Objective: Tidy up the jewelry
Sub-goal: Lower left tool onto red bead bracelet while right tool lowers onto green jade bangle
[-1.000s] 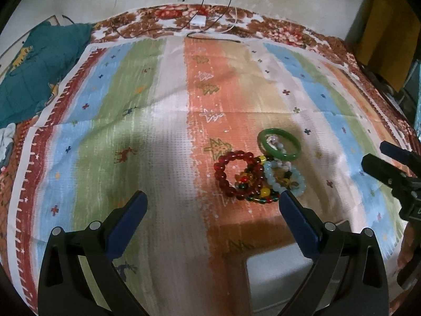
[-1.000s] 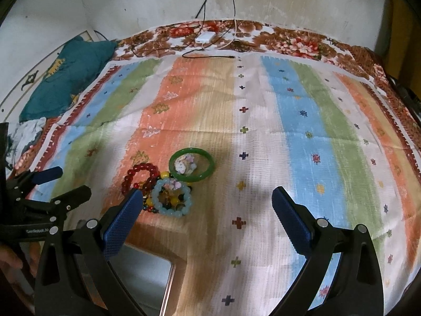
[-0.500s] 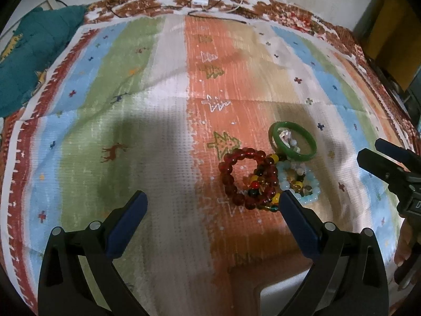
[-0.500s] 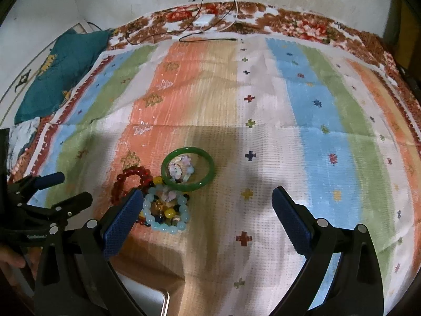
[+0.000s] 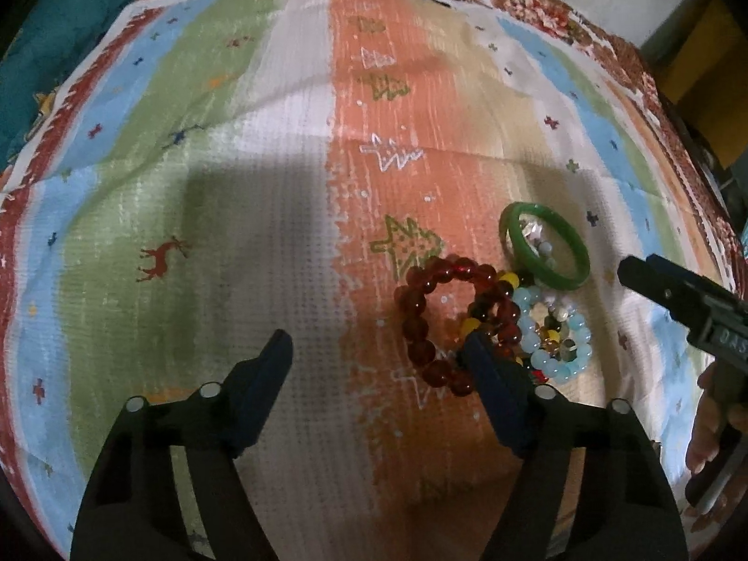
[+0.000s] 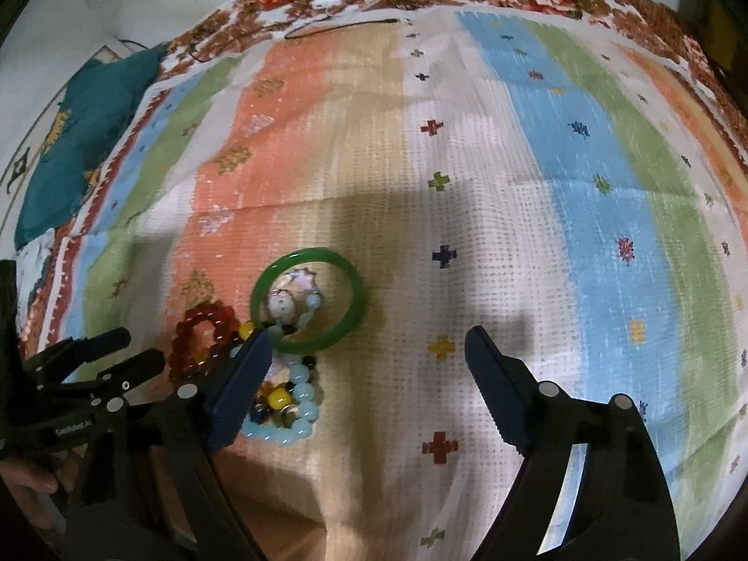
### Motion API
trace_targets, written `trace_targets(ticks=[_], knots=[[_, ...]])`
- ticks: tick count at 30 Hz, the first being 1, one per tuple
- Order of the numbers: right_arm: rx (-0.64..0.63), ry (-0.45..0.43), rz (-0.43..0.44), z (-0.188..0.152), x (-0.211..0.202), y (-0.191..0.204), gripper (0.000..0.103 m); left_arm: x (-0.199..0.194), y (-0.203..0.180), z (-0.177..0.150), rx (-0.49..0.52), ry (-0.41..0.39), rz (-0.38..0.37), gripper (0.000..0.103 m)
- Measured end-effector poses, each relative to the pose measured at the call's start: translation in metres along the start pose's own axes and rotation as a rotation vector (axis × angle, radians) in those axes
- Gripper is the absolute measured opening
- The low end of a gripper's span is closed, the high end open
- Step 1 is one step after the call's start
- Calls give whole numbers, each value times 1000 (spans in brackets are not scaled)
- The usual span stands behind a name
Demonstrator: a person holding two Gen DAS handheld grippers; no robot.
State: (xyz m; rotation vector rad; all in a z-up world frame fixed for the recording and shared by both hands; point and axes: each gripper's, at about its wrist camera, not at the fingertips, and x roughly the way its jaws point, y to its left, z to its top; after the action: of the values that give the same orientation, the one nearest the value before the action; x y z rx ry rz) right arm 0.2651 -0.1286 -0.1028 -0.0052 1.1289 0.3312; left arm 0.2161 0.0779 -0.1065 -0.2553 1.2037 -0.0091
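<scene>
My left gripper (image 5: 378, 350) is spread wide above the striped cloth (image 5: 262, 215), holding nothing; its right fingertip overlaps the near edge of the jewelry pile in view, though I cannot tell whether it touches. My right gripper (image 6: 369, 346) is likewise spread and empty, its left fingertip lying over the pile in its own view.

The jewelry sits in one cluster on the orange and tan stripes. The green bangle (image 5: 544, 245) lies flat at the far side, with a small pale charm piece (image 6: 292, 299) inside its ring. Just near-left of it is the dark red bead bracelet (image 5: 420, 322), lying open as a loop. To the right of that, the pale blue bead bracelet (image 5: 556, 355) rings a tangle of mixed yellow and dark beads (image 5: 554, 329) (individual strands cannot be separated at this sharpness). The bracelets touch or overlap one another.

A teal cloth (image 6: 89, 140) lies at the far left, off the striped cloth.
</scene>
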Motion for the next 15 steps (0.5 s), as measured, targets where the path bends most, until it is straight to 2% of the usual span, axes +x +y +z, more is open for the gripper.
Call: trace_targets(ticks=[8,11,13,15], knots=[[33,40,31,8,19,-2,66,10,3,3,2,23,4,63],[33,62,27,10,28,-1,54,13,3,5,10,24,16,61],[35,77,32,9,32,0,41,15,2,6,19,21,21,61],[32,81,30,10,34,2,39,17,1,6,32,22,31,61]])
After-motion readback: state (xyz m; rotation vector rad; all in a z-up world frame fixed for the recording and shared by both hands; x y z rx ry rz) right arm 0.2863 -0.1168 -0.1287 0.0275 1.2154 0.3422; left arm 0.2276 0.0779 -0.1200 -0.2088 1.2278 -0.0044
